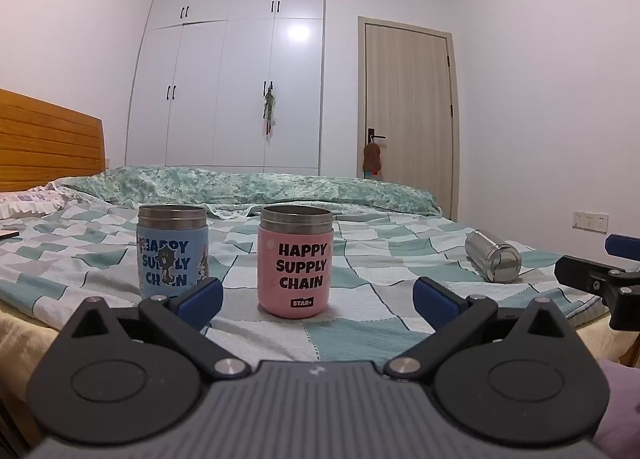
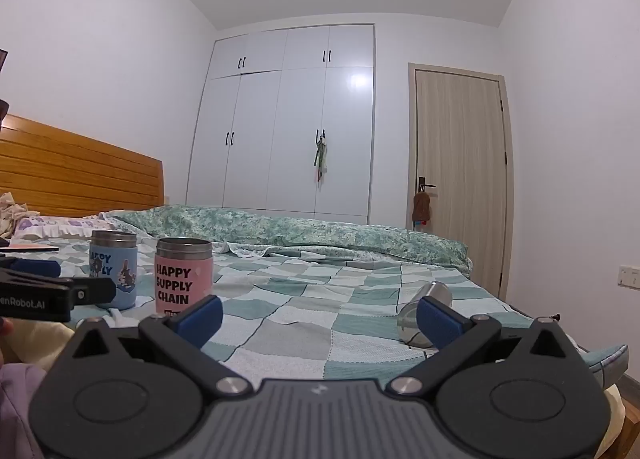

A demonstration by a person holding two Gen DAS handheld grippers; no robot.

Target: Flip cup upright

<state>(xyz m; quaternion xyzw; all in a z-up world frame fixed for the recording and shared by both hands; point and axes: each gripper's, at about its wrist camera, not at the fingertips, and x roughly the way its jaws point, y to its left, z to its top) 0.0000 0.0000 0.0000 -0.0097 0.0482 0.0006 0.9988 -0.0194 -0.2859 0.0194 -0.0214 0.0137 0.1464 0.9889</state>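
A bare steel cup point(image 1: 494, 261) lies on its side on the checked bedspread at the right; in the right wrist view it point(image 2: 424, 309) lies partly behind my right finger. A pink cup point(image 1: 295, 261) and a blue cup point(image 1: 172, 251) stand upright side by side; both also show in the right wrist view, pink point(image 2: 183, 275) and blue point(image 2: 113, 267). My left gripper point(image 1: 318, 301) is open and empty, just in front of the pink cup. My right gripper point(image 2: 320, 319) is open and empty, near the steel cup.
The bed point(image 1: 360, 291) has a folded green quilt point(image 1: 260, 185) at the back and a wooden headboard point(image 1: 44, 143) at the left. A dark flat object point(image 1: 8, 235) lies at the far left. A wardrobe point(image 1: 240, 71) and a door point(image 1: 408, 107) stand behind.
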